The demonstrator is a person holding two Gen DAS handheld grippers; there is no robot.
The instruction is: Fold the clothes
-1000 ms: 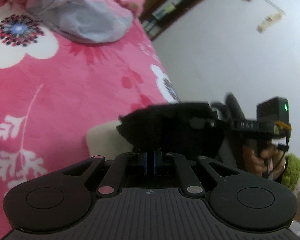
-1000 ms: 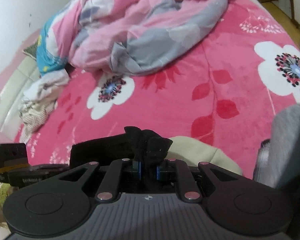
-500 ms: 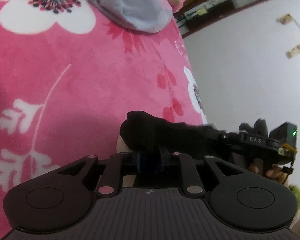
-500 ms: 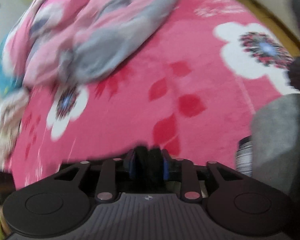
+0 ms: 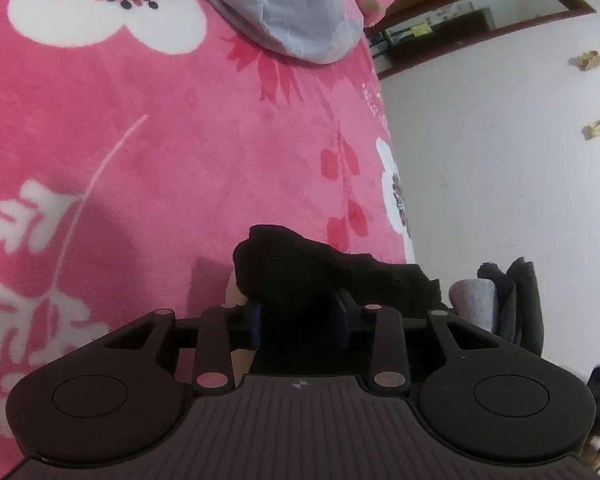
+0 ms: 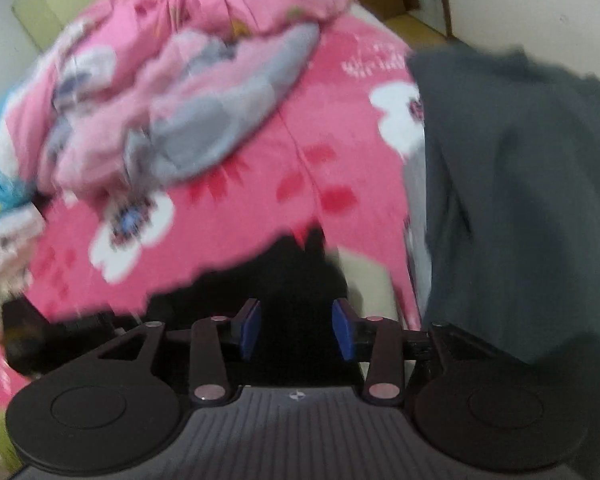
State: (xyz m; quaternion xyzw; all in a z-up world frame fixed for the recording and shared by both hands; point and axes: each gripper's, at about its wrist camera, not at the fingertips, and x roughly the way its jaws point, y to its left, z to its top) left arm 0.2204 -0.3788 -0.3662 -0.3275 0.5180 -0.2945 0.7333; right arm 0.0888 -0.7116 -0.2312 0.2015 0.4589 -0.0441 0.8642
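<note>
**Claws letting go of the black garment**

Both claws are opening. The left claw (image 5: pixel 300 316) has its blue pads parted with the black garment (image 5: pixel 324 276) lying between them, the cloth no longer pinched as far as the view shows. The right claw (image 6: pixel 294 330) also stands apart, dark cloth between its pads, though that view is blurred.

The step in hand looks like the release after a fold. To do it well, each claw should finish opening before it lifts, then draw straight back from the black garment so no pad snags an edge and drags the fold open.

The black garment lies on a bed with a pink flowered blanket (image 5: pixel 140 160), near the bed's edge. Beyond the garment sits a bunched pink and grey quilt (image 6: pixel 188 112). Just right of it hangs grey cloth (image 6: pixel 520 200). White floor (image 5: pixel 500 160) runs beside the bed toward a dark-framed doorway (image 5: pixel 460 20).
</note>
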